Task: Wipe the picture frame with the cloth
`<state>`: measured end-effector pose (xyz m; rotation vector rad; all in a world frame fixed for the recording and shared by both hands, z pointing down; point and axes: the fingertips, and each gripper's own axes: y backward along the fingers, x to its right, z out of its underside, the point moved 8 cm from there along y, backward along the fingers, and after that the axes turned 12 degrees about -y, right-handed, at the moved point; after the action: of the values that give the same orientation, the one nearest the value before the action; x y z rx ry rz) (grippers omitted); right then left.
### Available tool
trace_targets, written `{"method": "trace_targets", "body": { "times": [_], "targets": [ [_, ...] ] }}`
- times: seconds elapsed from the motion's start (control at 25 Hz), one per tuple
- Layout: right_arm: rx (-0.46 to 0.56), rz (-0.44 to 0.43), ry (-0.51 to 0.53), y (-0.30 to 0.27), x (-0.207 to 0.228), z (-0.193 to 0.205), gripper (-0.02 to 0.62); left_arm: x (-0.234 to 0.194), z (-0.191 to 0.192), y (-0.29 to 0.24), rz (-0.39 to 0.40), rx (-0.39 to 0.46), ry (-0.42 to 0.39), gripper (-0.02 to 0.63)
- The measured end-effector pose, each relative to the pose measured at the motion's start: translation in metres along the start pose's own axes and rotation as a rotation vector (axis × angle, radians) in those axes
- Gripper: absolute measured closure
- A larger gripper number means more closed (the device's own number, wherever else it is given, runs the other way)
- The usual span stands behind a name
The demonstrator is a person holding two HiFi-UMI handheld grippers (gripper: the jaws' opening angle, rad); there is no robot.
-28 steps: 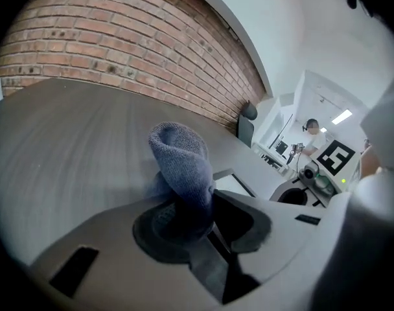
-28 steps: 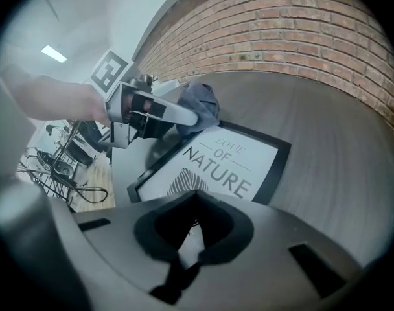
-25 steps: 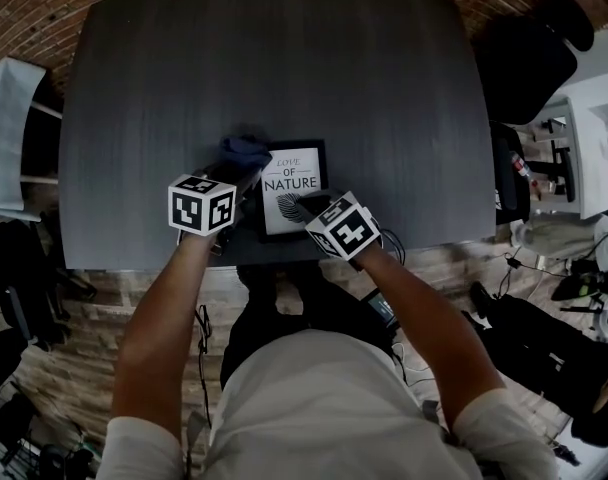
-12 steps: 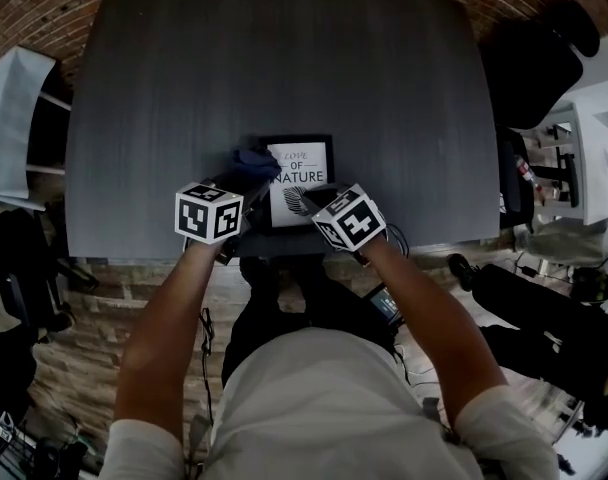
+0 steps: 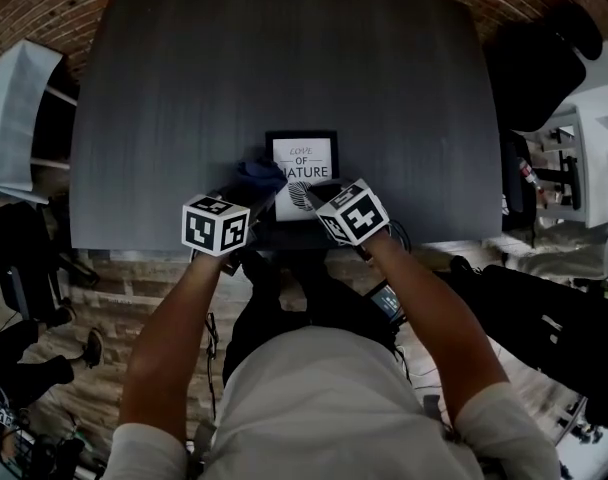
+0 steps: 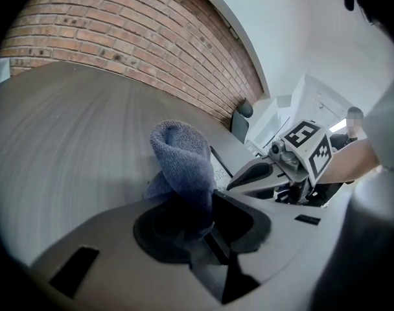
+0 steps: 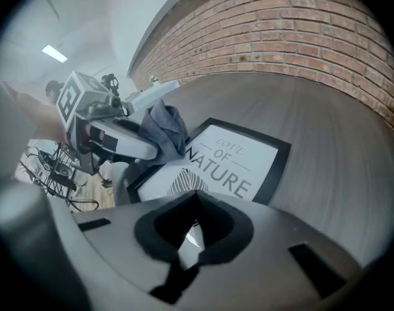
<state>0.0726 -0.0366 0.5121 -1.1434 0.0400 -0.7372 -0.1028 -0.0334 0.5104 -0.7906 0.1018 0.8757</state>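
A black picture frame (image 5: pixel 302 140) with a white "LOVE OF NATURE" print lies flat near the front edge of the dark table (image 5: pixel 284 58). My left gripper (image 5: pixel 250 186) is shut on a bunched blue cloth (image 5: pixel 260 175), which rests on the frame's left side. The left gripper view shows the cloth (image 6: pixel 181 155) standing up between the jaws. From the right gripper view, the cloth (image 7: pixel 164 127) covers the frame's (image 7: pixel 278 157) left border. My right gripper (image 5: pixel 315 195) is shut, its tips on the near part of the print (image 7: pixel 210 173).
The table's front edge (image 5: pixel 284 243) runs just under both grippers. A white shelf unit (image 5: pixel 19 118) stands to the left. A black chair (image 5: pixel 529 63) and a white desk (image 5: pixel 594 138) stand to the right. Cables and bags lie on the floor.
My left gripper and the cloth have slid from the frame's far left corner toward me along its left side. The right gripper has stayed on the frame.
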Motion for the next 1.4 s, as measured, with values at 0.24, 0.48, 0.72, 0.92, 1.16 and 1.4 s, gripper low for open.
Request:
{"method": "trace_targets", "body": {
  "times": [0.24,0.48,0.72,0.92,1.16,1.4],
  "targets": [
    [0.002,0.005,-0.002,0.000,0.000,-0.001,0.581,0.009,0.010,0.006,0.011,-0.004,0.021,0.497],
    [0.005,0.012,-0.003,0.000,-0.001,0.000,0.581,0.022,0.023,0.014,0.033,-0.014,0.041,0.497],
    [0.009,0.018,-0.003,0.000,-0.001,0.000,0.581,0.036,0.038,0.023,0.067,-0.024,0.052,0.497],
    [0.018,0.024,-0.004,0.000,-0.001,0.001,0.581,0.047,0.050,0.031,0.110,-0.028,0.065,0.497],
    [0.013,0.027,0.011,0.002,-0.003,0.002,0.580,0.065,0.060,0.041,0.216,-0.035,0.059,0.495],
    [0.058,-0.229,-0.050,0.023,-0.018,0.000,0.339,0.076,0.045,0.051,0.382,0.099,0.105,0.495]
  ]
}}
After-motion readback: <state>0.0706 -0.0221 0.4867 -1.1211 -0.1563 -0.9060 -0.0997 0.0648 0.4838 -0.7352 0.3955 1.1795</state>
